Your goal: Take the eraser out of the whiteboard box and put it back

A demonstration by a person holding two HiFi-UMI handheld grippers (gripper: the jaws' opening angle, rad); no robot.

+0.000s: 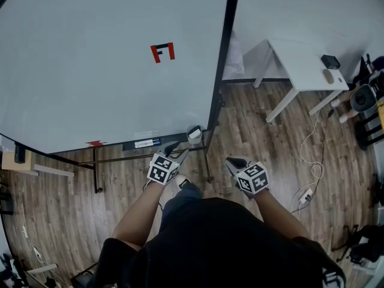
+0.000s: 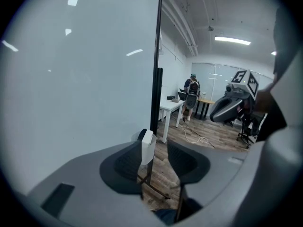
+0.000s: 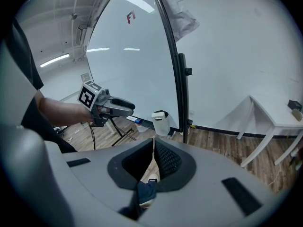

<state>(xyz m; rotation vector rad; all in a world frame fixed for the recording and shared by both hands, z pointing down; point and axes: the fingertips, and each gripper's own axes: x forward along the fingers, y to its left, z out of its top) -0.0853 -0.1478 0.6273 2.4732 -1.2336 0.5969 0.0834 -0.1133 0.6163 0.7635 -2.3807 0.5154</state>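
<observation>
While left fingers [image 2: 124,167] stand apart, whiteboard box [image 2: 147,148] just beyond them, right fingers [image 3: 168,160] together.

From our head we look steeply down at the big white board with a black frame [image 1: 108,71]. The camera on our left gripper [image 1: 179,152] looks along the board from close by; the one on our right gripper [image 1: 233,161] looks from further back. All three show the small white box [image 1: 194,134] at its corner.

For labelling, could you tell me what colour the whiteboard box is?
White box, dark at its top; clearest in the right gripper view.
</observation>
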